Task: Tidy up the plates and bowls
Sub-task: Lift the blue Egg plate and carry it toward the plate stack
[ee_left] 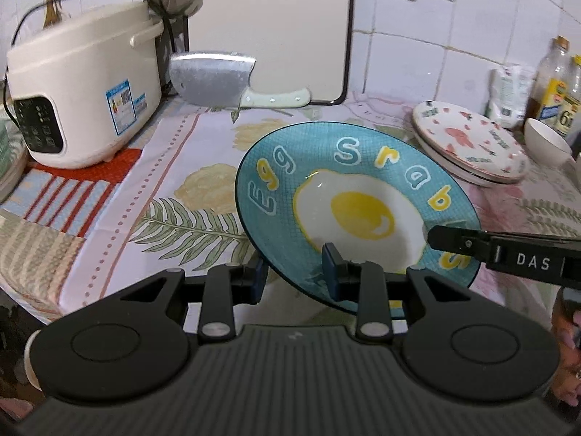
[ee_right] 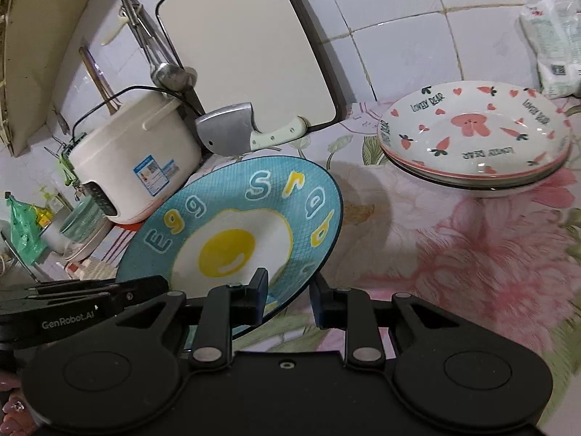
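Two claws grip one blue plate (ee_left: 357,200) between us, holding it tilted above the flowered cloth (ee_left: 189,167). Our left claw (ee_left: 296,276) is clamped on the plate's near rim: one pad sits on the painted face below the egg yolk, the other under the rim. Our right claw (ee_right: 288,296) is clamped on the rim too, on the plate's right side, one pad on the face and one beneath. In the left view the right claw (ee_left: 508,254) reaches in from the right edge onto the rim. A stack of bear plates (ee_right: 475,145) rests on the cloth, well apart to the right of the blue plate. A rice cooker (ee_left: 83,87) stands to the left, and a cleaver (ee_left: 225,80) leans behind, against a white board (ee_left: 268,29).
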`<state>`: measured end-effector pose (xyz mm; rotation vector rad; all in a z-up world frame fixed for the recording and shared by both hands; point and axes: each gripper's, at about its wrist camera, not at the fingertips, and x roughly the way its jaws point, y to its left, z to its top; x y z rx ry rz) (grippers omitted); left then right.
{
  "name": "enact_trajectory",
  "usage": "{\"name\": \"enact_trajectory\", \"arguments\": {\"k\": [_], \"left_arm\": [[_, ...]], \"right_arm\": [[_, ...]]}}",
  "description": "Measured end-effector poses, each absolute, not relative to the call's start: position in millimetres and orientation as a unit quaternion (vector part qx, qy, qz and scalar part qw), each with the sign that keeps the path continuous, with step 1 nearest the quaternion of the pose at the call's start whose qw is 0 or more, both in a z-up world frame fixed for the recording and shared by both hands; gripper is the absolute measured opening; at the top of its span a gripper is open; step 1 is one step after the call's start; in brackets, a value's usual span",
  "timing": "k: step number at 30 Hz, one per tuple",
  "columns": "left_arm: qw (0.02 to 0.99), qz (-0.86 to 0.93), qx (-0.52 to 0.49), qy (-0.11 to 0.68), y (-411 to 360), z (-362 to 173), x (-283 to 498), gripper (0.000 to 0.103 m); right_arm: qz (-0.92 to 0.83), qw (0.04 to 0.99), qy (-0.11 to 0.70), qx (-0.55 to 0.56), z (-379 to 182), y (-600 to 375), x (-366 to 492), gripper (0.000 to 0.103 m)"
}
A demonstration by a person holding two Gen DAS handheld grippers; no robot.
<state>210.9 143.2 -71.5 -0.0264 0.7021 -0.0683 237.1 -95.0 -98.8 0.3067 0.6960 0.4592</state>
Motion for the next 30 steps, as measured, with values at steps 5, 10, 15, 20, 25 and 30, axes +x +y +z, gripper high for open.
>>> {"name": "enact_trajectory", "arguments": {"k": [5,10,15,20,25,30], "left_arm": [[0.942,-0.045,-0.004,0.333,131,-51,187,0.030],[0.941,-0.066,-0.005,0.331,119,-26,174,0.030],[0.948,-0.082,0.004,0.307,95,1,167,0.030],[0.948,-0.106,-0.009,0.299,75,23,174,0.030],[0.947,-0.123,-0.011,0.297,48,33,187,0.030],[0.938,-0.149,-0.028,0.312,22,35,215,0.030]], "right_arm": [[0.219,0.908,0.329,0.140,-79,-102,214,0.030],[0.216,0.912,0.320,0.136,-54,-118,195,0.030],[0.200,0.924,0.298,0.131,-27,-139,182,0.030],[0.183,0.936,0.277,0.120,-3,-164,174,0.030],[0.160,0.943,0.268,0.117,6,-188,171,0.030],[0.136,0.948,0.262,0.115,17,-216,182,0.030]]}}
